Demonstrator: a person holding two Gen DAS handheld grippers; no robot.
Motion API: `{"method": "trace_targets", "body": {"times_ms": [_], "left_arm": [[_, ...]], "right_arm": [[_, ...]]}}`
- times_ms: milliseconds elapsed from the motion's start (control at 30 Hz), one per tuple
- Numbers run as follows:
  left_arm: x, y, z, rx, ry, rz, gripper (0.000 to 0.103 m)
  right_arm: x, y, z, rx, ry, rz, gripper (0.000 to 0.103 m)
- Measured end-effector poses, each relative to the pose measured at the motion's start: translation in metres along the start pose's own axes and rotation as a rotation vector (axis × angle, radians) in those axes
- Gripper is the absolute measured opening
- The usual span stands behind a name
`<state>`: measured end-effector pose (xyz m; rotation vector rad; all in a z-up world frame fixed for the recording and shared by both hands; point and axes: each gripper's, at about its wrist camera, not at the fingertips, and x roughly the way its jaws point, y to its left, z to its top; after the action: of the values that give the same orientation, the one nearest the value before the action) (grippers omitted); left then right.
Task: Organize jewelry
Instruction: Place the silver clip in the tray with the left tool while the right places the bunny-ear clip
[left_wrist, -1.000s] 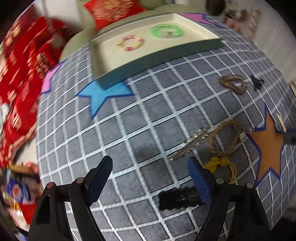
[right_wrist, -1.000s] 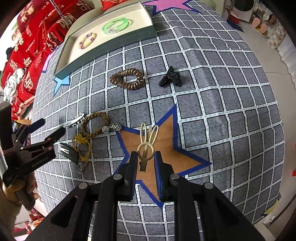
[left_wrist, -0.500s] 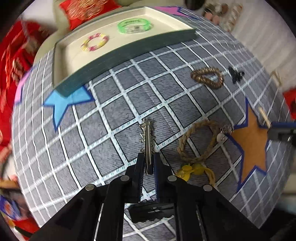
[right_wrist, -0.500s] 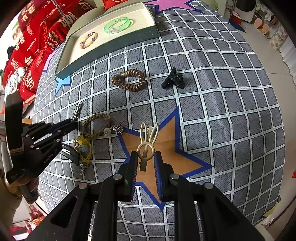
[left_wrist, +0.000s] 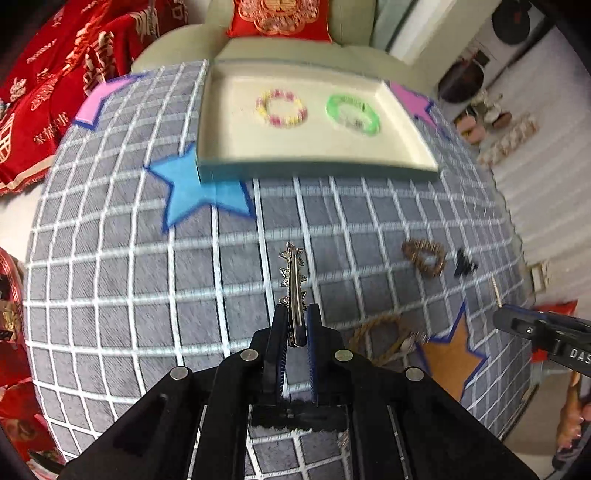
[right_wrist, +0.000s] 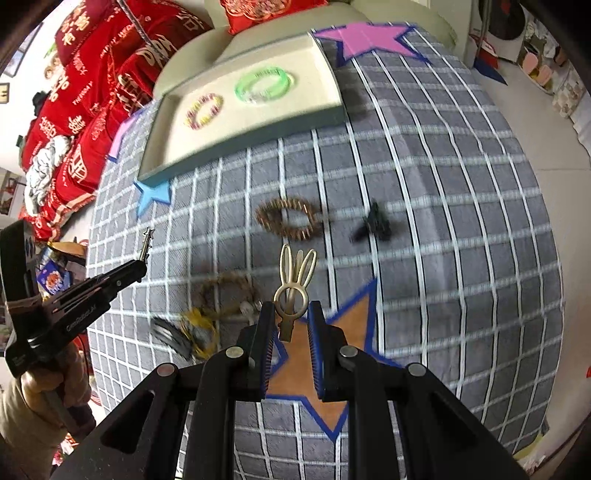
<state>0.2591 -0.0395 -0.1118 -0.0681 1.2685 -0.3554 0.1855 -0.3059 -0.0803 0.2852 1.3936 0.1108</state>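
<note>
Between the pads of the left hand-held gripper (left_wrist: 294, 325), a silver star hair clip (left_wrist: 293, 280) is clamped, its long axis pointing to 12 o'clock. Likewise the right hand-held gripper (right_wrist: 291, 319) is clamped on a gold bunny clip (right_wrist: 294, 284). Farther at 12 o'clock lies the tray (left_wrist: 236, 122), already holding a beaded bracelet (left_wrist: 282, 108) and a green bangle (left_wrist: 352, 113); it sits nearer the left.

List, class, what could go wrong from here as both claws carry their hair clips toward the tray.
1. The left claw pinches only the tail of the silver star clip; it might pivot or slip out.
2. The right claw holds the gold bunny clip by its narrow stem, so it could twist loose.
3. The tray already holds a beaded bracelet and a green bangle; a dropped clip may knock them.
</note>
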Motion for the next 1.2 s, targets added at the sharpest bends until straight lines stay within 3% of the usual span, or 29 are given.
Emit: {"method": "trace_targets", "body": {"times_ms": [333,667,967,1200], "left_arm": [[-0.025,0.005,0.073,-0.049,-0.114,0.020,0.018],[0.022,0.023,0.127,-0.141,-0.070,0.078,0.018],[0.069,0.030,0.148,-0.143,-0.004,0.159,0.018],[0.089,0.025,0.146,-0.103,0.021,0.229,0.018]], "right_arm": [[-0.013,0.009,0.090,-0.054,-0.072,0.030,0.019],[0.026,0.016,0.171,-0.108,-0.051,0.044,0.019],[0.084,0.006,0.206,-0.106,0.022,0.005,0.019],[0.113,0.001,0.209,-0.100,0.066,-0.013,0.019]]}}
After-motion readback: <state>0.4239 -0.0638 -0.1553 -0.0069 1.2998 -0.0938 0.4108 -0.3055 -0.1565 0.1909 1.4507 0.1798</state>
